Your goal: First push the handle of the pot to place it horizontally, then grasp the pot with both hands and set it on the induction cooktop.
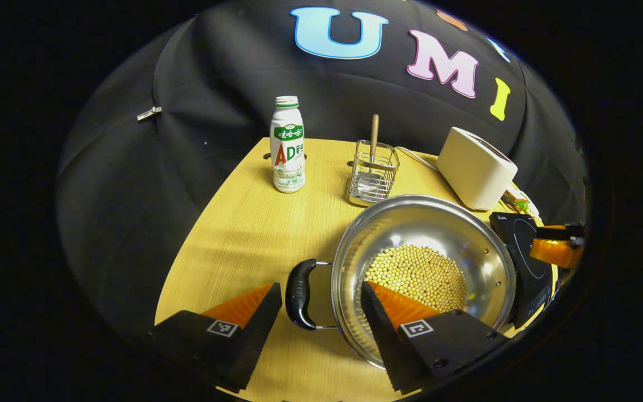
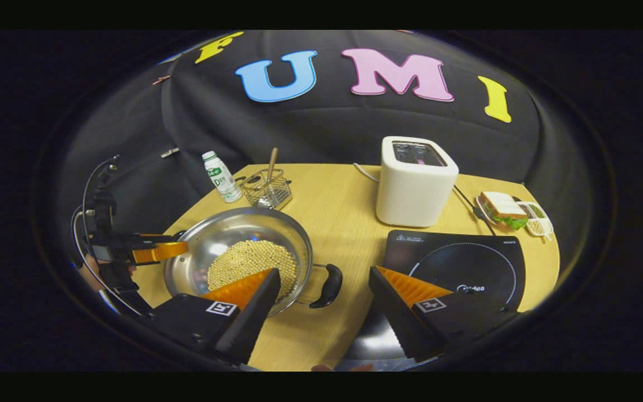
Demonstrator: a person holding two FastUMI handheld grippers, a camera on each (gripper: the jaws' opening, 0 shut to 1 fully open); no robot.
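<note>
A steel pot (image 1: 466, 245) holding soybeans (image 1: 419, 273) stands on the wooden table (image 1: 243, 234). Its black left handle (image 1: 301, 294) lies between the fingers of my left gripper (image 1: 320, 288), which is open; one finger hangs over the pot's inside. In the right gripper view the pot (image 2: 215, 237) sits left of the black induction cooktop (image 2: 455, 268). The pot's right handle (image 2: 327, 286) lies in the gap of my open right gripper (image 2: 324, 273), untouched. The left gripper (image 2: 179, 248), held by a hand, shows at the pot's far side.
A white toaster (image 2: 415, 181) stands behind the cooktop, with a sandwich plate (image 2: 503, 209) and a small dish (image 2: 538, 223) to its right. A milk bottle (image 1: 287, 145) and a wire rack (image 1: 373, 176) with a wooden-handled tool stand behind the pot.
</note>
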